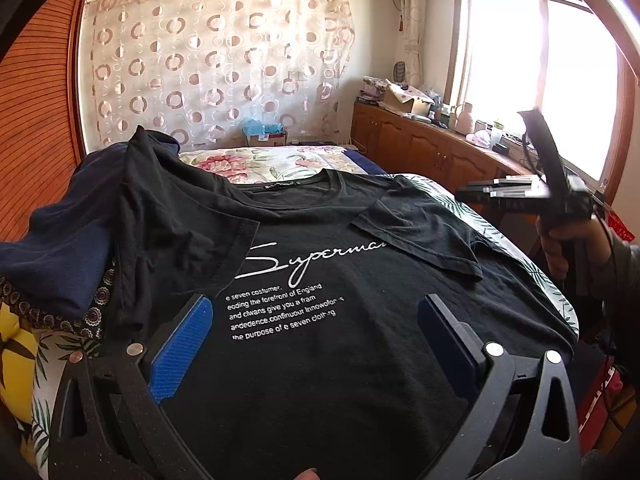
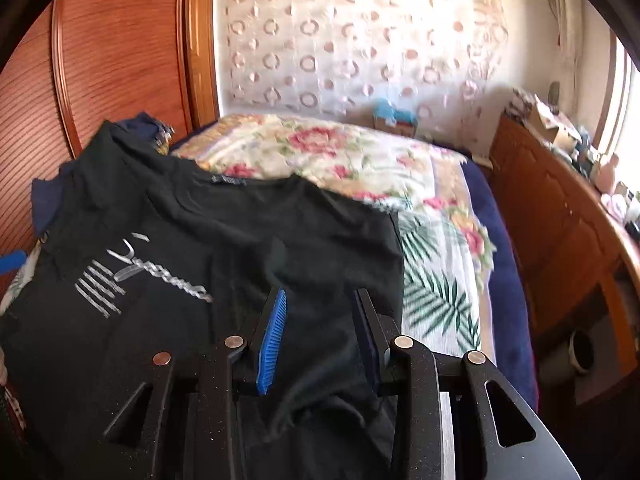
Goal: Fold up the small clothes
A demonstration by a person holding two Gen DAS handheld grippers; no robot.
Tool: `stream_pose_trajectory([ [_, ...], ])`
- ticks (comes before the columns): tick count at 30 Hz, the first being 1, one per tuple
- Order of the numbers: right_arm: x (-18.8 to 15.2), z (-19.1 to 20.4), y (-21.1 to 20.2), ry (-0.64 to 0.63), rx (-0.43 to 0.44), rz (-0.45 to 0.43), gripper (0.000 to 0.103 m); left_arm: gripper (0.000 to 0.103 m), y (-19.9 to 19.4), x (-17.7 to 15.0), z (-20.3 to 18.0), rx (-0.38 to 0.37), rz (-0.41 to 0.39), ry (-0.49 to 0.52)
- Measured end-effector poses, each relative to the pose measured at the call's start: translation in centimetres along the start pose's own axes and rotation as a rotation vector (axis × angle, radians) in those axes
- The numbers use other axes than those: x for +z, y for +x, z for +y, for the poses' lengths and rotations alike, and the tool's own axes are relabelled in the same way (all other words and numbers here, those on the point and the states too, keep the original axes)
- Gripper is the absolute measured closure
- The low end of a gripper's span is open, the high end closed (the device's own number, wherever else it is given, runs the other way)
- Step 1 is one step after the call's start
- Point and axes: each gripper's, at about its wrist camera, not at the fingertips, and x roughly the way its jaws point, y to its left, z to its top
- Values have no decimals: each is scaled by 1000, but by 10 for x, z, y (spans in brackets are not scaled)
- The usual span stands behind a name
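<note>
A black T-shirt [image 1: 320, 360] with white "Superman" lettering lies face up on the bed. Its right sleeve [image 1: 420, 232] is folded in over the chest, and its left sleeve [image 1: 180, 220] lies inward too. My left gripper [image 1: 316, 324] stands wide open just above the printed chest, with nothing between its blue pads. In the right wrist view my right gripper [image 2: 320, 320] hovers over the right side of the shirt [image 2: 200, 248]. There is a gap between its pads and no cloth pinched in it. In the left wrist view a hand holds the right gripper [image 1: 472, 192] above the bed's right edge.
A floral bedspread [image 2: 360, 160] covers the bed beyond the shirt. Navy clothing [image 1: 60, 248] is heaped at the left against a wooden wardrobe [image 1: 32, 120]. A cluttered wooden cabinet [image 1: 420, 144] runs under the window on the right. A cardboard box [image 1: 266, 136] sits at the bed's far end.
</note>
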Motion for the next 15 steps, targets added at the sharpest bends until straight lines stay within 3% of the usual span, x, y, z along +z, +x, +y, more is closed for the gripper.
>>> stream_pose_trajectory([
  [9, -7, -5, 28, 50, -14, 76, 67, 0, -5, 3, 25, 46, -8, -25],
  [13, -12, 3, 37, 11, -22, 130, 67, 0, -8, 8, 42, 76, -17, -35],
  [15, -11, 3, 37, 25, -13, 113, 67, 0, -9, 12, 51, 87, -21, -36],
])
